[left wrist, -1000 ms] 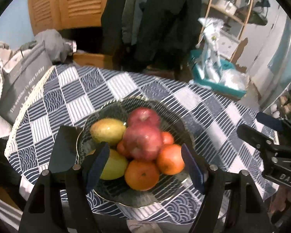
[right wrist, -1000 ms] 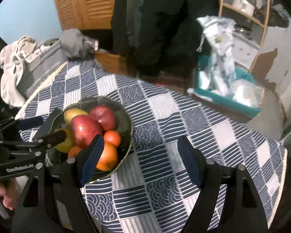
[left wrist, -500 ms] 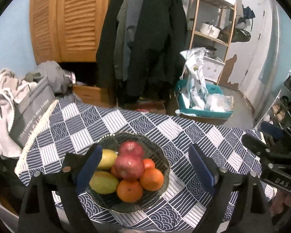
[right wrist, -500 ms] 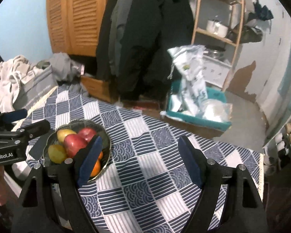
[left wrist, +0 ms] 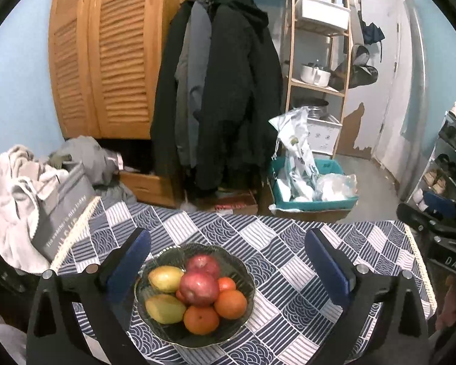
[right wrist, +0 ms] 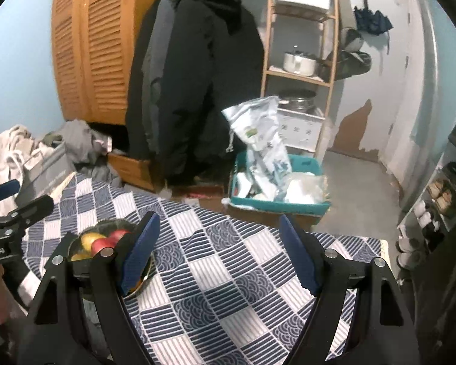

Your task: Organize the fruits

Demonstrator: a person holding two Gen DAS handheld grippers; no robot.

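Left tongs: my left gripper (left wrist: 228, 261) hangs above the table with its blue pads (left wrist: 130, 261) spread wide, clamping nothing.
Right tongs: my right gripper (right wrist: 219, 252) is likewise spread wide and bare, held over the cloth to the right of the bowl.
Cross view: the right gripper shows at the right edge of the left camera (left wrist: 434, 231); the left gripper shows at the left edge of the right camera (right wrist: 12, 213).
Bowl: a dark glass bowl (left wrist: 243, 295) sits on the table's near left part, framed between my left pads but not touched by them. In the right camera it is partly hidden behind my left finger (right wrist: 106, 225).
Fruit: all of it lies in the bowl. Two red apples (left wrist: 197, 289) are stacked in the middle, two yellow-green mangoes (left wrist: 164, 307) lie on the left side, and oranges (left wrist: 231, 304) fill the front and right.
Table: covered by a blue-and-white checked cloth (left wrist: 288, 249) with a cream fringe on both side edges.
Left of table: a grey bag (left wrist: 60, 206) with white lettering leans at the edge, with pale laundry (left wrist: 12, 176) heaped behind it.
Beyond table: dark coats (left wrist: 225, 91) hang from a rail beside a louvred wardrobe (left wrist: 106, 54). A teal crate (left wrist: 313, 203) of plastic bags stands on the floor, near a wooden shelf (left wrist: 319, 85) carrying a white pot.
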